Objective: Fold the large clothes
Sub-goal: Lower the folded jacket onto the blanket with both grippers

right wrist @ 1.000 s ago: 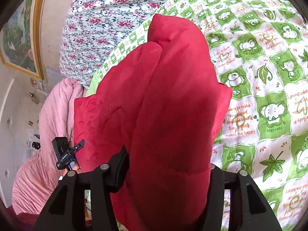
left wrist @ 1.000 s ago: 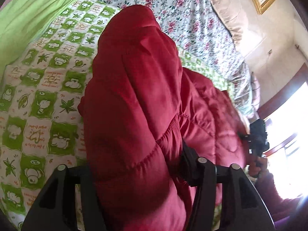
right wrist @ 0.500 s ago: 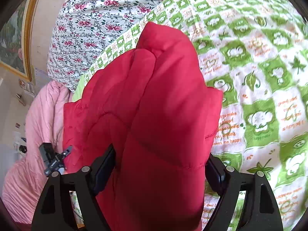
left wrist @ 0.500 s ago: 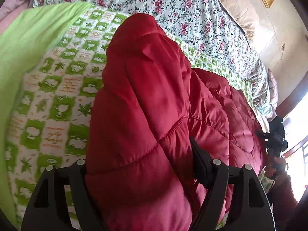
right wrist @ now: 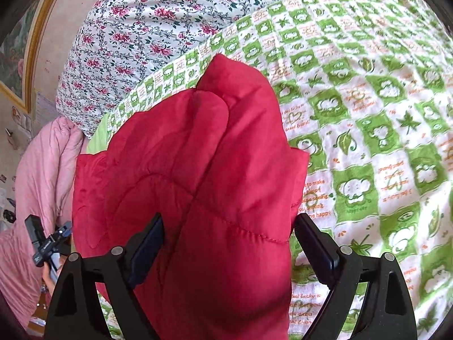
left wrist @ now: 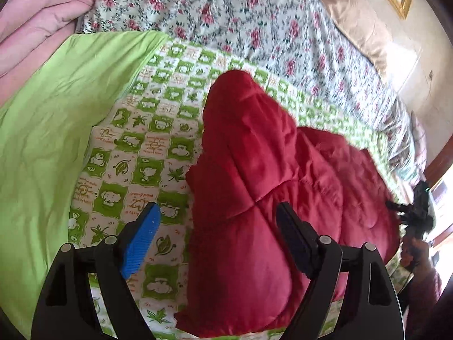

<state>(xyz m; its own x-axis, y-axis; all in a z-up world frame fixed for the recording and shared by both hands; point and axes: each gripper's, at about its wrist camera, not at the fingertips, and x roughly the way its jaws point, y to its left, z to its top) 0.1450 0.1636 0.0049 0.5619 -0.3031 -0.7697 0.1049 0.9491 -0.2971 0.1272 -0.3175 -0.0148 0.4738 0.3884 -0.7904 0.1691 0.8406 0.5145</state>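
1. A red quilted jacket [left wrist: 254, 198] lies bunched on a bed, on top of a green-and-white checked blanket [left wrist: 147, 153] printed with small animals and leaves.
2. The left tongs [left wrist: 218, 226] stand wide. Their jaws have just been opening, and the blue ribbed pad [left wrist: 141, 240] on one finger is bare, over the blanket and clear of the cloth.
3. The other, dark finger [left wrist: 294, 243] of the left tongs is against or just above the jacket's padded surface; whether it touches cannot be told. The near lobe of the jacket fills most of the gap between the two fingers, but nothing is pinched.
4. The right tongs [right wrist: 229, 235] are also spread wide, their jaws having just been opening. A thick fold of the jacket [right wrist: 203, 184] lies between them.
5. In the right wrist view both dark pads flank that fold; the left-hand pad [right wrist: 147, 252] is at the cloth's edge and the right-hand one [right wrist: 314, 252] is beside the hem. The fold is not squeezed.
6. The jacket's far end rises to a rounded peak toward the middle of the bed, and its bulk spreads toward the bed's edge nearest the bright window side in the left wrist view.
7. Past the checked blanket lies a floral sheet [left wrist: 254, 22] with pink roses. A plain lime-green cover [left wrist: 51, 130] lies beside the blanket, and a pink quilt [right wrist: 42, 175] is heaped at the bed's side.
8. A gold picture frame [right wrist: 36, 42] hangs on the wall beyond.
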